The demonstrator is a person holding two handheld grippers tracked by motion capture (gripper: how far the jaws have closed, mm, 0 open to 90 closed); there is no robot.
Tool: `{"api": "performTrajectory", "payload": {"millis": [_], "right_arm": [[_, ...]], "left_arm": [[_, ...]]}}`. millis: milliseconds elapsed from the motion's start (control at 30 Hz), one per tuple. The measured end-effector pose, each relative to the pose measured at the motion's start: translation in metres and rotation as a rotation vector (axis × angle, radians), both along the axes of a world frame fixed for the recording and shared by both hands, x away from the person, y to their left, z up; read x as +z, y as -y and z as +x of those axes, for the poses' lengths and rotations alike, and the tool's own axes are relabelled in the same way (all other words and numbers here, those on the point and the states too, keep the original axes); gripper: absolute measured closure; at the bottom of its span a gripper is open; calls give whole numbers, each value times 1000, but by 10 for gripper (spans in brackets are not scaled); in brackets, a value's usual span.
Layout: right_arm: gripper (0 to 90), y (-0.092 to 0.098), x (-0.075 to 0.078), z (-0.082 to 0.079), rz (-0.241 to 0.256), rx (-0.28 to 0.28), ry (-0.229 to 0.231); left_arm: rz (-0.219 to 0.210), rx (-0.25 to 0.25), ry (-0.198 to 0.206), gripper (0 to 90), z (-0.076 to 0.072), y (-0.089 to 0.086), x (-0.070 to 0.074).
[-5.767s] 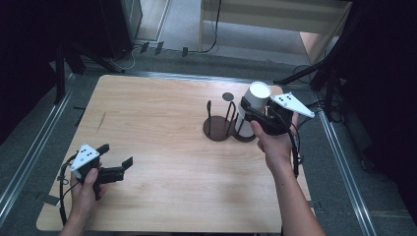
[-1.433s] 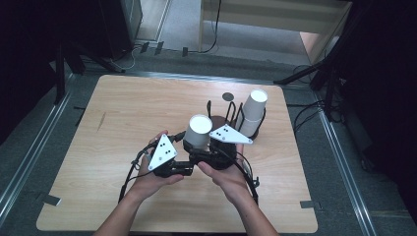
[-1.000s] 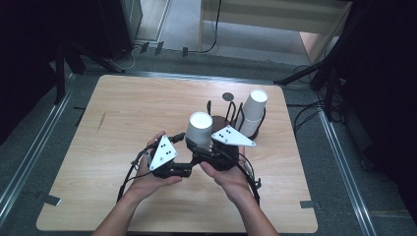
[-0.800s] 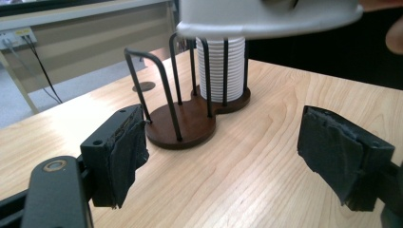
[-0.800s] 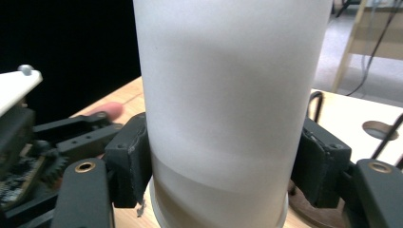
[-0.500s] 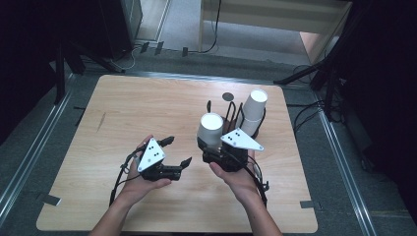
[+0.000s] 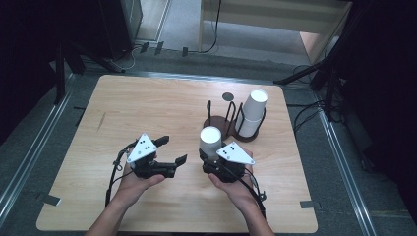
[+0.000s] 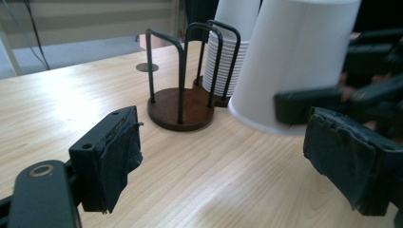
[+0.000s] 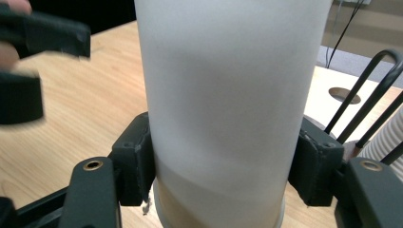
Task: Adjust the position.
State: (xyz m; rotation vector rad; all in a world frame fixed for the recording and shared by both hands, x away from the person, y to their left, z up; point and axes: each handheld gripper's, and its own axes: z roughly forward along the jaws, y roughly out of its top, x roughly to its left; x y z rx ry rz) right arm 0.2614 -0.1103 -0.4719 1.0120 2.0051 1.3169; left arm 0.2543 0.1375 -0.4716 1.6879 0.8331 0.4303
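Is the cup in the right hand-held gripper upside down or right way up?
Upside down: the paper cup in the right hand-held gripper has its closed base up, rim down.

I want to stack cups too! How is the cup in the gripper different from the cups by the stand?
The held paper cup is a single cup, while the cup stack is many nested together. The held paper cup is clamped between the right gripper jaws, while the cup stack sits in the wire cup holder with nothing gripping it. Both are white, upside down paper cups.
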Motion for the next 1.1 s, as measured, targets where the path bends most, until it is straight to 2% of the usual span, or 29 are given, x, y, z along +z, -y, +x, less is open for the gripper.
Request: {"api": "performTrajectory", "payload": {"millis": [233,333,533,700,900,1100], "right_arm": [[347,-8,-12,-7,-65,14,57],[347,-14,-16,-11,-111,17,88],[347,-19,-22,-15,-183,20,135],[345,-23,-28,-17,-259,27,214],[344,-27,-34,-20,-332,45,261],[344,-34,-39,-24,-381,64,298]], "left_arm": [[-16,-28,-22,131,-3,5,11],[-14,-38,-28,134,-4,6,12],[15,-89,-69,143,-1,9,8],[19,-105,-82,150,0,12,8],[46,-129,-99,167,0,16,8],[57,-146,-127,208,0,20,9]]}}
